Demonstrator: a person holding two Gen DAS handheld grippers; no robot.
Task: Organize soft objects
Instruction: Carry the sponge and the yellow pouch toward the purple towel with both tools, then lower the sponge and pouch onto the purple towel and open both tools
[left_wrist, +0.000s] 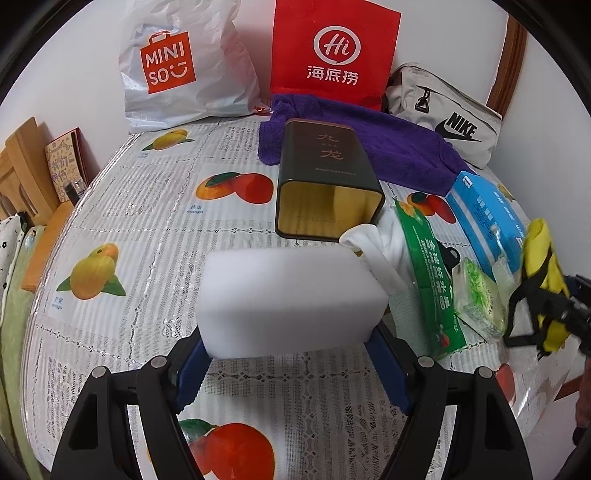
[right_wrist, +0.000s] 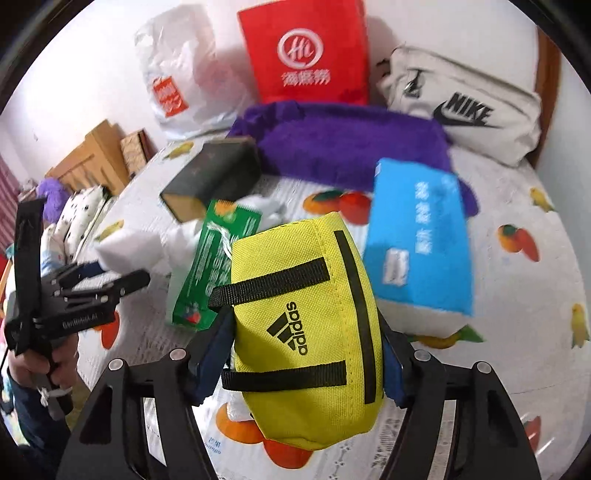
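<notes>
Left hand-held gripper (left_wrist: 291, 354) clamped on white sponge (left_wrist: 291, 299); right hand-held gripper (right_wrist: 306, 354) clamped on yellow pouch (right_wrist: 306, 325). Risks: sponge squeezing out of pads; tin (left_wrist: 325, 184) ahead, green packet (left_wrist: 432, 280) beside, easily knocked.

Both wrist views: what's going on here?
A person holds a gripper in each hand over a cluttered table. The left gripper is shut on a white sponge, in front of an open tin lying on its side. The right gripper is shut on a yellow pouch, held above the tablecloth.
</notes>
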